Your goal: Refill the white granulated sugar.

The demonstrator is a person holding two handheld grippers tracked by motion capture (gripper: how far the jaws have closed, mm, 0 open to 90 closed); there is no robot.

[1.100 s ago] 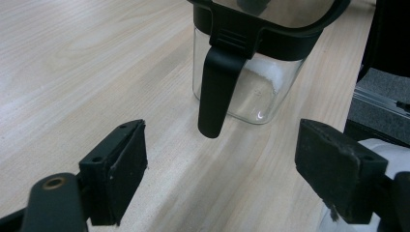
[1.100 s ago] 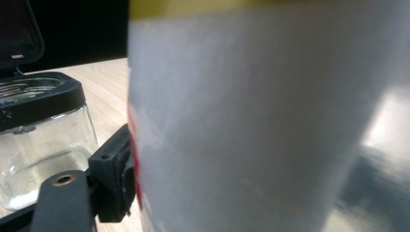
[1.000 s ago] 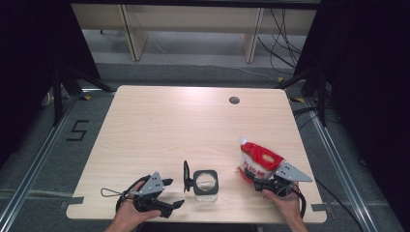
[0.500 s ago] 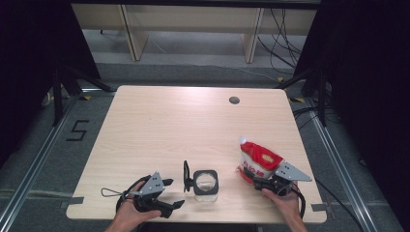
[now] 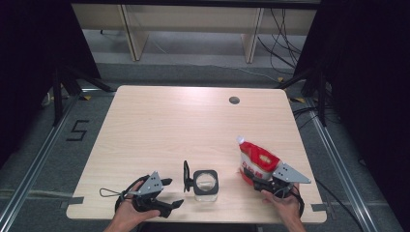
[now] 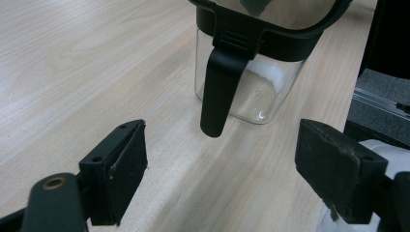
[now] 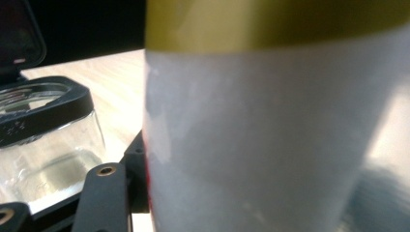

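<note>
Table (image 5: 193, 125): pale wood, the work sits along its near edge.

Pouch (image 5: 256, 162): red and white, white spout at its far end, lying near the right front corner, its near end at the right gripper (image 5: 261, 182). In the right gripper view the pouch (image 7: 270, 121) sits close against the lens between the jaws, one jaw just beside its left flank; the jaws have just been closing, but whether the pads press on it yet I cannot tell.

Jar (image 5: 206, 183): clear glass, square, black rim, standing at the front middle, lid (image 5: 186, 175) hinged open on its left side.

Left gripper (image 5: 167, 193): held just left of the jar, jaws spread wide apart, nothing between them; the jar (image 6: 251, 72) is ahead of them, untouched.
</note>
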